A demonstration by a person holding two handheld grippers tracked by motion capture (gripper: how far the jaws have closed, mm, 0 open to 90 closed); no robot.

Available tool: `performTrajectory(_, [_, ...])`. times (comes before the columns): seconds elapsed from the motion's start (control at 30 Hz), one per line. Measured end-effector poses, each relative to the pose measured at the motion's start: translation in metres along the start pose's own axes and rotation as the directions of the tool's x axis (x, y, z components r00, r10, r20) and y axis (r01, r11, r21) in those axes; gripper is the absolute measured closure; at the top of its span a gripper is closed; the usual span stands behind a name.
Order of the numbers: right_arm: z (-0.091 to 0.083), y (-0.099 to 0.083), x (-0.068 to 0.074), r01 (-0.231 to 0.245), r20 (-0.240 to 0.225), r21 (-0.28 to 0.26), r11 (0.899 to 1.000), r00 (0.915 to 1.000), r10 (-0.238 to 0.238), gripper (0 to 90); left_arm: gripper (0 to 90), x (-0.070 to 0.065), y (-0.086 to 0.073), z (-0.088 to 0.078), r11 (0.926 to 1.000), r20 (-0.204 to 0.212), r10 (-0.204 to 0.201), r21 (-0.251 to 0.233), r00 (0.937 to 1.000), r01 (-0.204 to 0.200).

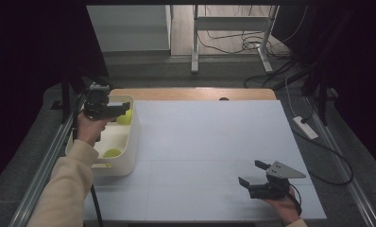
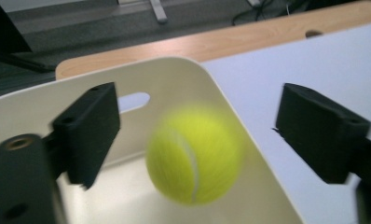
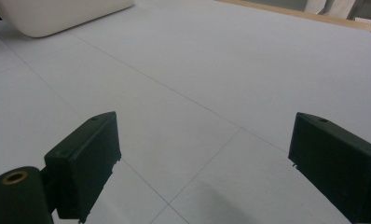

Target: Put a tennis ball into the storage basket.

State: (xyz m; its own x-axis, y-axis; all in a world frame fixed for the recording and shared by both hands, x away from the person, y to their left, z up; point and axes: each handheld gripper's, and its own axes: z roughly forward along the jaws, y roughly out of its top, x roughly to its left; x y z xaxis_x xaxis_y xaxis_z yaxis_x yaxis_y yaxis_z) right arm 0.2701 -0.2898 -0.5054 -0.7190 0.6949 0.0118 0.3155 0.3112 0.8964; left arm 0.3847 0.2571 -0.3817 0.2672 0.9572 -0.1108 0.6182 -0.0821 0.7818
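Observation:
A yellow-green tennis ball (image 2: 193, 154) shows blurred between the jaws of my left gripper (image 2: 200, 127), with a gap on each side and neither pad touching it. It is over the inside of a cream bin (image 2: 174, 63). From the high view, the left gripper (image 1: 122, 109) is open above the bin (image 1: 132, 142) at the table's left, with the ball (image 1: 124, 118) just under its jaws. A second tennis ball (image 1: 112, 152) lies on the bin's floor. My right gripper (image 1: 251, 172) is open and holds nothing, low over the white table at the front right.
The white table top (image 1: 209, 142) has a wooden strip along its far edge. In the right gripper view, the open jaws of the right gripper (image 3: 211, 163) face bare table, with the bin (image 3: 58, 16) at the upper left. Cables and metal frame legs lie on the floor beyond the table.

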Motion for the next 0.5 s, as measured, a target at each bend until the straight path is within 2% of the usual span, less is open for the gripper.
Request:
performTrajectory(0.27, [0.0, 0.0, 0.0, -0.001, 0.0, -0.004, 1.0, 1.0, 0.001, 8.6, 12.6, -0.006, 0.0, -0.016, 0.9979, 0.055, 0.019, -0.063, 0.9983, -0.015])
performTrajectory(0.43, [0.0, 0.0, -0.001, -0.003, 0.004, -0.004, 1.0, 1.0, 0.003, 8.7, 13.6, -0.015, 0.0, -0.028, 0.9935, 0.113, 0.043, -0.109, 0.9926, -0.031])
performTrajectory(0.5, [0.0, 0.001, -0.001, -0.004, 0.003, -0.009, 1.0, 1.0, 0.004, 8.7, 13.8, -0.017, 0.0, -0.03, 0.9926, 0.124, 0.048, -0.117, 0.9911, -0.033])
